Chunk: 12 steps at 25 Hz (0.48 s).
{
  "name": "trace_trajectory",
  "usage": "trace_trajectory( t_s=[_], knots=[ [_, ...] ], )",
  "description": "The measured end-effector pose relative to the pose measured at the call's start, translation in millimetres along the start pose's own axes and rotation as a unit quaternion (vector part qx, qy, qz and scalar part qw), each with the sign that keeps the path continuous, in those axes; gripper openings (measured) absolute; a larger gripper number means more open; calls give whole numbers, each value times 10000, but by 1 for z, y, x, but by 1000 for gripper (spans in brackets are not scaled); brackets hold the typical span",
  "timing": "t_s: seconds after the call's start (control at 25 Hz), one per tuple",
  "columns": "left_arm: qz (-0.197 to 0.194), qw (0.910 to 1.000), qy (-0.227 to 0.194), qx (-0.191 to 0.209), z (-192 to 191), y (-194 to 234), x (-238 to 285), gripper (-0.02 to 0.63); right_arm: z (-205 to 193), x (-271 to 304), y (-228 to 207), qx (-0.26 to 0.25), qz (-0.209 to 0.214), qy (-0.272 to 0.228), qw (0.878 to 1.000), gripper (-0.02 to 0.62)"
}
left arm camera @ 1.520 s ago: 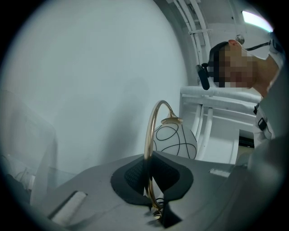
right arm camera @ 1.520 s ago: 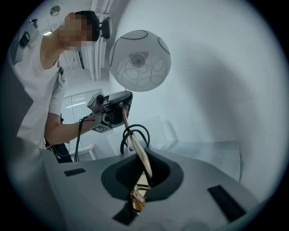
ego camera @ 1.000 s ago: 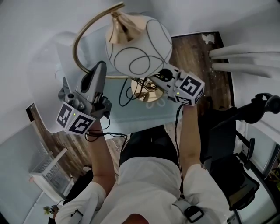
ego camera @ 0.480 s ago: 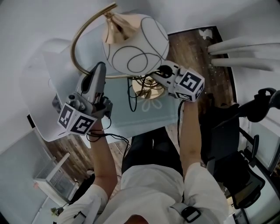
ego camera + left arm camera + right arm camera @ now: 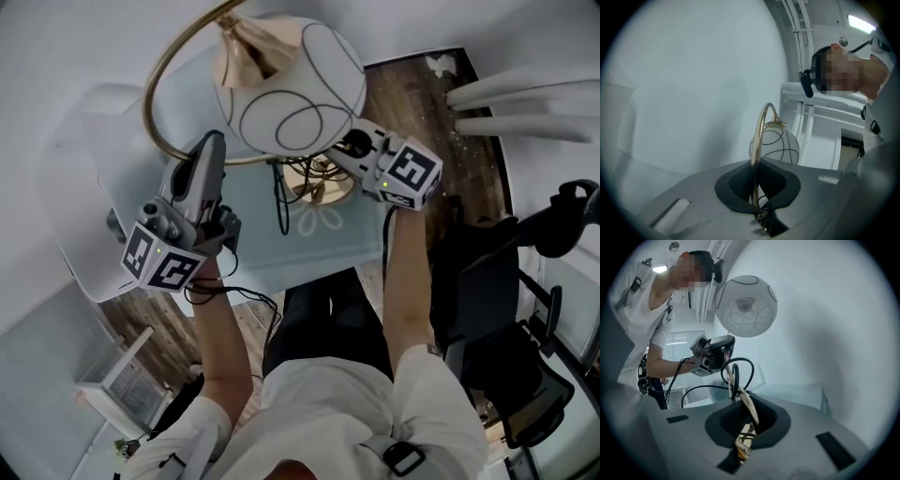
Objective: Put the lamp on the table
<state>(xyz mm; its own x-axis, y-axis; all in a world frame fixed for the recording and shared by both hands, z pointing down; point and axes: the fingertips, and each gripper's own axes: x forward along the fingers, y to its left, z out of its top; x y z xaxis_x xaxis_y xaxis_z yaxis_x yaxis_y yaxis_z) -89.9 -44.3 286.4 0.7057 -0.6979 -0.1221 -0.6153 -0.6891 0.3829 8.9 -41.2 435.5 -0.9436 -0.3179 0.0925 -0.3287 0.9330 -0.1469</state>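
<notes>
The lamp has a white globe shade (image 5: 291,84) with black line loops, an arched gold stem (image 5: 153,94) and a gold base (image 5: 321,186). It hangs in the air over the pale glass table (image 5: 323,239). My left gripper (image 5: 214,148) is shut on the stem (image 5: 760,136), with the globe (image 5: 777,146) beyond it. My right gripper (image 5: 349,155) is shut on the rim of the base (image 5: 748,405), under the globe (image 5: 746,305). A black cord (image 5: 279,202) dangles from the base and loops near the jaws (image 5: 736,372).
A white curved seat (image 5: 89,202) stands left of the table. A black office chair (image 5: 525,375) is at the right, and a white wire rack (image 5: 112,370) sits on the wooden floor at lower left. White bars (image 5: 525,103) cross the upper right.
Both grippers and the lamp have shifted a little up and to the left in the head view. More of the glass table shows beneath the base. Both grips are unchanged.
</notes>
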Motion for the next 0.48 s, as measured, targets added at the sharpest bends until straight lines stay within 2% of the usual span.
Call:
trace_trajectory(
  t_s=[0.48],
  knots=[
    [45, 9998, 101, 140, 0, 0, 0, 0, -10, 10, 1, 115, 99, -167, 9997, 8]
  ],
)
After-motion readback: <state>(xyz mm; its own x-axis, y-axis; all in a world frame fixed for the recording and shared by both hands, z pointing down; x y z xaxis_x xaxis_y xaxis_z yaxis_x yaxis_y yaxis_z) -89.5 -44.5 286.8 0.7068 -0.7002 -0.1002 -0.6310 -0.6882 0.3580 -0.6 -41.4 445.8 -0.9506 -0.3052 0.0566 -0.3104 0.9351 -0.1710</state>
